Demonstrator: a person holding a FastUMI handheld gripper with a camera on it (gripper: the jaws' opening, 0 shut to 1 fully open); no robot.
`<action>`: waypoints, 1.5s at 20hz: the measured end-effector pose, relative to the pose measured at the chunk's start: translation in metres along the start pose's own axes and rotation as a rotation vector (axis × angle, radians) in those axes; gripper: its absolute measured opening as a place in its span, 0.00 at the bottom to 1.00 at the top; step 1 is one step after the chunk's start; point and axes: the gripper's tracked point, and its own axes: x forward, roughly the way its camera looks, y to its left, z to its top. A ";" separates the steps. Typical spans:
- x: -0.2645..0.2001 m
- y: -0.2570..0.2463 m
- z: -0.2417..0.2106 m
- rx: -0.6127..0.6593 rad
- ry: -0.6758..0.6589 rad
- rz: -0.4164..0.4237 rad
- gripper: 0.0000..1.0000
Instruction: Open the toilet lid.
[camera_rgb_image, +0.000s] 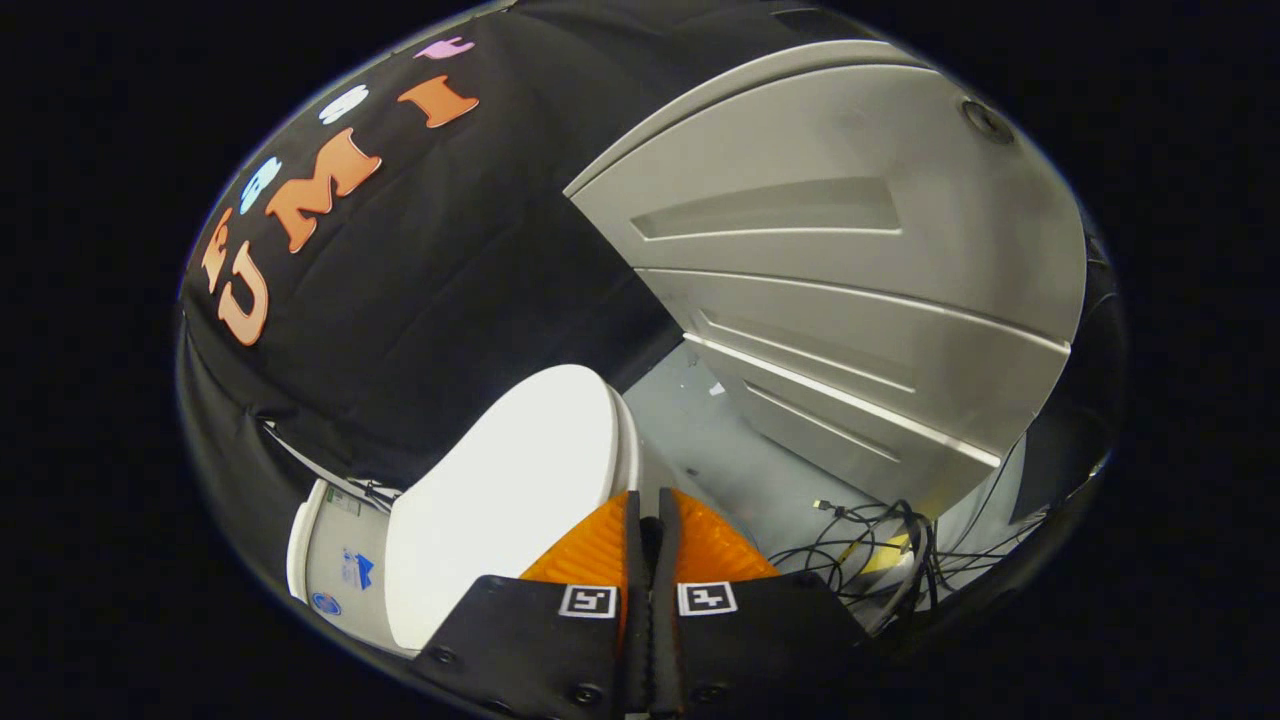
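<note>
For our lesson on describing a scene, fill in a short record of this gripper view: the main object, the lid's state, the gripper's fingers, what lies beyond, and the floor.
main object: white glossy toilet with a smooth white oval lid
lid state: tilted in this view; whether raised or down cannot be told
gripper: fingers together, nothing between them; their tips show beside the lid's edge, contact unclear
beyond the fingers: large grey panelled cabinet
floor: pale grey, with a tangle of black cables beside the cabinet

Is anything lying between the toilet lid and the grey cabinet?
In the gripper view, bare grey floor separates the toilet lid from the grey cabinet; cables lie nearer the cabinet's base. The fingers are closed together.
</note>
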 end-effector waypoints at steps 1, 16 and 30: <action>0.002 -0.002 0.001 -0.008 -0.019 0.005 0.08; -0.024 0.034 0.030 -0.104 -0.195 0.052 0.08; -0.079 0.137 0.080 -0.327 -0.376 0.206 0.07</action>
